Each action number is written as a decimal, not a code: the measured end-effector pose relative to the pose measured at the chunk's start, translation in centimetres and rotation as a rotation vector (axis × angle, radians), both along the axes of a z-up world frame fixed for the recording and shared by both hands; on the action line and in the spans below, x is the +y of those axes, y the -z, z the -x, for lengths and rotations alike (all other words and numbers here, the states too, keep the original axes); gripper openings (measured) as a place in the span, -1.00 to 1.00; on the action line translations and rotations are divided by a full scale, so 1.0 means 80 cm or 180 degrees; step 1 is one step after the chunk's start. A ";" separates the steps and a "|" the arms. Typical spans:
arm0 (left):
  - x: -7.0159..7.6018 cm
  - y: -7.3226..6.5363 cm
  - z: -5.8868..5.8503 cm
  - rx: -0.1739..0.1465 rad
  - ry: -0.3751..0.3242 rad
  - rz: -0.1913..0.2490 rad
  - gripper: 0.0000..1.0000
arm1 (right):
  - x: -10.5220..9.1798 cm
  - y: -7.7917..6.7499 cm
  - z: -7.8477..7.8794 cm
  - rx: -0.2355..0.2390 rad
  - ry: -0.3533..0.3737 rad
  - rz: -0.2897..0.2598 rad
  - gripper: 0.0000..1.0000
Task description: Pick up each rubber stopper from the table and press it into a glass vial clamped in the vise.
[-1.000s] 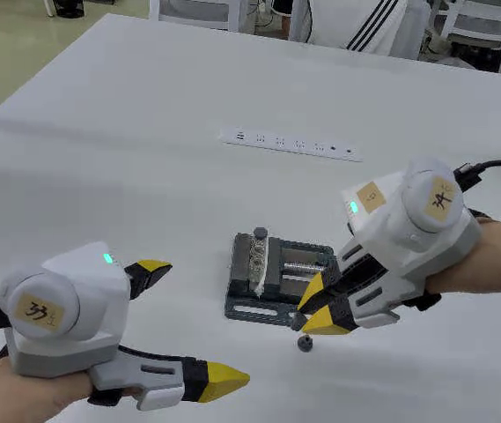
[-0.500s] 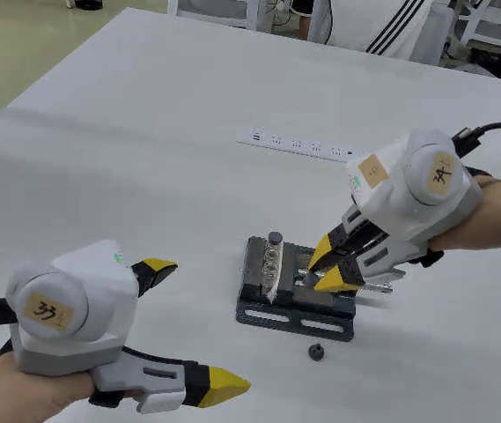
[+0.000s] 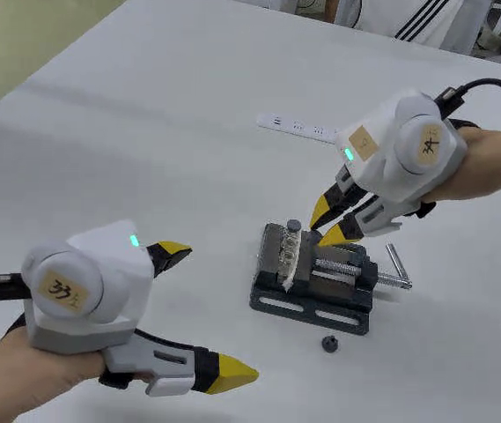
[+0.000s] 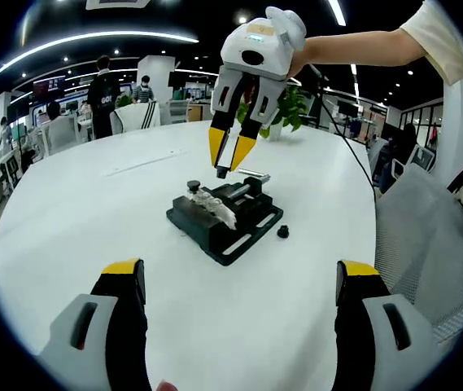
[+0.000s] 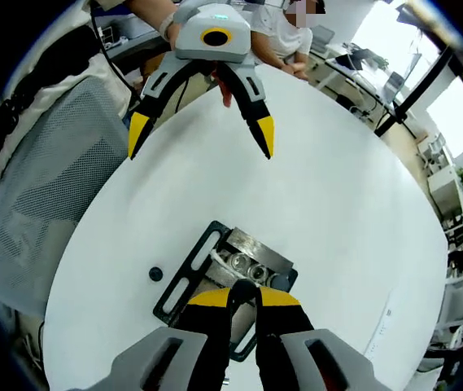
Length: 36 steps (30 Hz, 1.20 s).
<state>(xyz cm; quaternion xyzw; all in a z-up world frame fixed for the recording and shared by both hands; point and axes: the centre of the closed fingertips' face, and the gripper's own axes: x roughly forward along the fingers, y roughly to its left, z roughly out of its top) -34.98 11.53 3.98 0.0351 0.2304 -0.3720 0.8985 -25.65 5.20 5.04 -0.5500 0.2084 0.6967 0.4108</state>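
Note:
A dark vise (image 3: 313, 295) stands on the white table and clamps a row of glass vials (image 3: 289, 257). The far vial carries a black stopper (image 3: 294, 226). My right gripper (image 3: 327, 224) hovers just above the vials, shut on a black rubber stopper (image 5: 243, 292) held between its tips over the vials (image 5: 246, 265). A loose stopper (image 3: 328, 344) lies on the table in front of the vise. My left gripper (image 3: 202, 315) is open with nothing between its jaws, low at the near left, well away from the vise (image 4: 224, 216).
A white power strip (image 3: 298, 128) lies beyond the vise. The vise's screw handle (image 3: 397, 264) sticks out to the right. A mesh chair (image 4: 434, 244) stands beside the table. People and chairs are at the far edge.
My right gripper has risen from the table near the loose stopper and moved over the vise's vials. The left gripper has stayed in place. The head camera has shifted.

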 end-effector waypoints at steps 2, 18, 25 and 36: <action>0.001 0.000 0.000 0.0008 -0.0018 0.0016 0.94 | 0.002 0.004 -0.002 -0.0024 -0.0085 0.0048 -0.89; 0.000 0.004 0.001 0.0056 -0.0093 0.0090 0.89 | 0.015 0.020 -0.011 -0.0137 -0.0346 0.0265 -0.89; 0.001 0.007 0.002 0.0071 -0.0115 0.0125 0.88 | 0.014 0.024 -0.015 -0.0179 -0.0356 0.0322 -0.89; 0.005 0.017 0.003 0.0108 -0.0124 0.0175 0.85 | 0.014 0.026 -0.011 -0.0182 -0.0307 0.0375 -0.89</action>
